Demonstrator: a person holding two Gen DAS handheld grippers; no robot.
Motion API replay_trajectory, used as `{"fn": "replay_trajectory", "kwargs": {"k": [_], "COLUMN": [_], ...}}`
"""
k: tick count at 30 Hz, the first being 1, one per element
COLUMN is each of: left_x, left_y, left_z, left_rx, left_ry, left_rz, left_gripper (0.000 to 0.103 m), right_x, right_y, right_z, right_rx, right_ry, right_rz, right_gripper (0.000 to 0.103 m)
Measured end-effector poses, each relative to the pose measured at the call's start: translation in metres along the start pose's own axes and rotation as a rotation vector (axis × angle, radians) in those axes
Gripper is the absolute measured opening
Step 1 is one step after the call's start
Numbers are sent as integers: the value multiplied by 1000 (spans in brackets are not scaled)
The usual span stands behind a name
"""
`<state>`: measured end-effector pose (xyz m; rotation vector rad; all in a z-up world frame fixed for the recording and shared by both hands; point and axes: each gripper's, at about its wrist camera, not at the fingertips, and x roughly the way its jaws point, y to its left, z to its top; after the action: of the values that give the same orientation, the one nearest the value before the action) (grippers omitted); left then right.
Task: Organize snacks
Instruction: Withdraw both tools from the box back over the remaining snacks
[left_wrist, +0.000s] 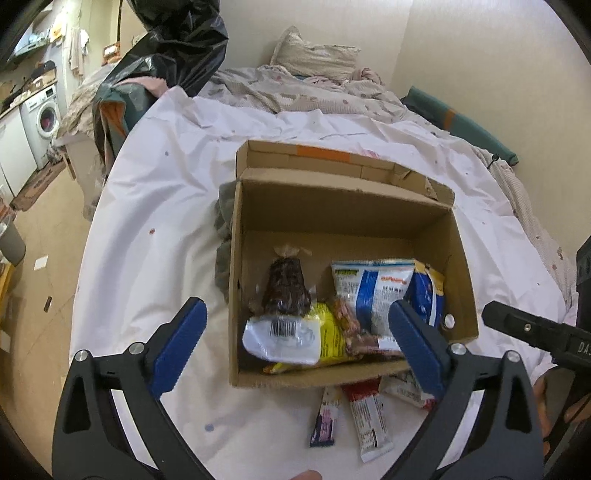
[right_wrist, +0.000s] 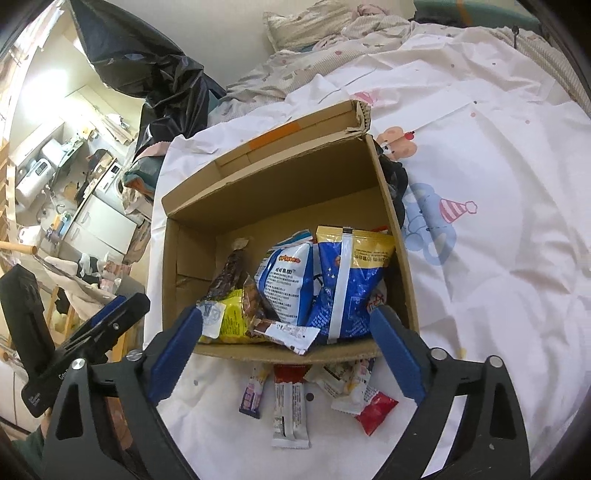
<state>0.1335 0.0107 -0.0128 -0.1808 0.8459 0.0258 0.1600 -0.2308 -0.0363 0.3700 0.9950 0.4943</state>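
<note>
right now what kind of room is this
Most likely a small studio flat: the brown cardboard box sits on a bed's white patterned duvet near a crumpled pillow, with a white washing machine in view.

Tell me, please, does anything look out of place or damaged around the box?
Yes. A few snack bars lie on the bedsheet in front of the cardboard box, not inside with the other packets. The box's back flap is torn and crumpled at its corner.
</note>
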Motion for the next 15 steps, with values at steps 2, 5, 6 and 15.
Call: {"fn": "replay_trajectory", "kwargs": {"k": [2, 5, 6, 15], "left_x": [-2, -4, -4, 0], "left_y": [0, -1, -1, 2], "left_z": [-6, -12, -13, -32], "left_rx": [2, 10, 13, -12], "left_ry": [9, 21, 23, 93], "left_rz": [9, 19, 24, 35], "left_gripper": [98, 98, 98, 98], "right_x": [-2, -6, -8, -19], "right_y": [0, -1, -2, -18], "right_z": [-6, -16, -18, -40], "right_rx": [-7, -1, 0, 51], "right_ry": [7, 11, 11, 34], "right_rz": [-3, -8, -8, -39], "right_gripper": [96, 96, 96, 96]}}
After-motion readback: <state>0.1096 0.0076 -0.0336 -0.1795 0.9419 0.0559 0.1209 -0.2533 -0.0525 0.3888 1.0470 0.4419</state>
